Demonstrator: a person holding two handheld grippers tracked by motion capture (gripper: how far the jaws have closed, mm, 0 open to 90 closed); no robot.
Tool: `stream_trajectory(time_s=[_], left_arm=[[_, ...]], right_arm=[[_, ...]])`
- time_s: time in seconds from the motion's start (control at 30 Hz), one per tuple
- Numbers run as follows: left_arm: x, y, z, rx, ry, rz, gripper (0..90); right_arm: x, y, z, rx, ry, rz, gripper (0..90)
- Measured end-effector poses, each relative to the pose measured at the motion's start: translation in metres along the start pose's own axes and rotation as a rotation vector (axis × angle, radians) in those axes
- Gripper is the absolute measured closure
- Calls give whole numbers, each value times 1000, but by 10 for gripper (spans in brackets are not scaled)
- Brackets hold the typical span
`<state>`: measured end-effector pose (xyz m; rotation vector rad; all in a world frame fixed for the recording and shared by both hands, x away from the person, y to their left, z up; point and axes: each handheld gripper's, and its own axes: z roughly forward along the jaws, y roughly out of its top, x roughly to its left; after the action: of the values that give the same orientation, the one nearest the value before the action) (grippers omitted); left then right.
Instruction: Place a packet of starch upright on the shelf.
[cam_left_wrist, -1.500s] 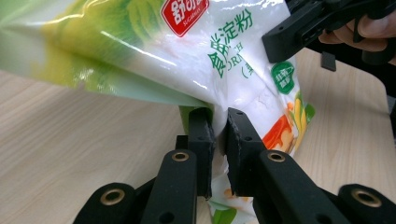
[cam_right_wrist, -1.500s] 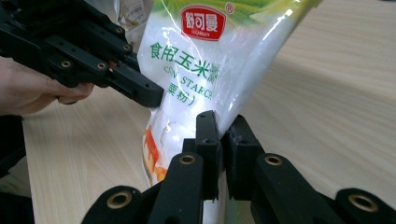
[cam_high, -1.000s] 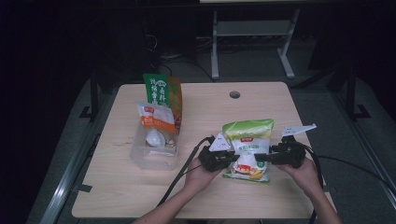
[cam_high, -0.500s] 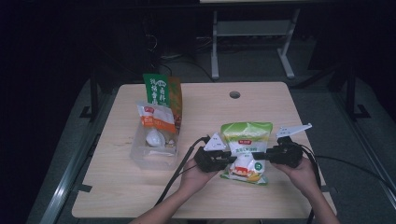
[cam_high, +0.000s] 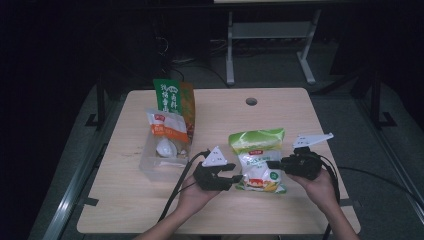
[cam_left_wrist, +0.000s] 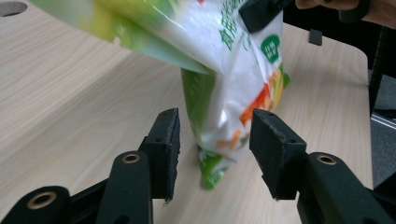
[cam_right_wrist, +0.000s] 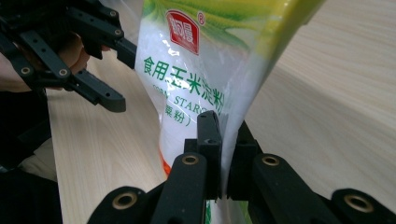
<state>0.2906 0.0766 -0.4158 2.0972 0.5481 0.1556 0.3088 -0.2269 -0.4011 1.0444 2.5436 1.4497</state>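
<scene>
Nearby, clear tub holding packets, starch bag outside

A dim lab or test room rather than a home — at the frame's centre a plain light-wood table with a cable hole stands on grey floor. At upper right, beyond it, a white metal stand and loose cables lie in the dark.

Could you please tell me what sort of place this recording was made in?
Probably a lab or workshop set up for recording: a bare wooden table with a cable hole, a metal stand behind it, and cables on the dark floor.
</scene>
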Motion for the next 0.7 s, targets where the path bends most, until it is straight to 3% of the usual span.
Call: stream_trajectory(time_s=[0.3, 0.7], left_arm=[[-3, -13, -17, -1, -6, -25, 495], [-6, -29, -37, 6, 1, -20, 459]], right_arm=[[8, 15, 5, -22, -17, -10, 869], [18, 40, 16, -28, -13, -28, 871]])
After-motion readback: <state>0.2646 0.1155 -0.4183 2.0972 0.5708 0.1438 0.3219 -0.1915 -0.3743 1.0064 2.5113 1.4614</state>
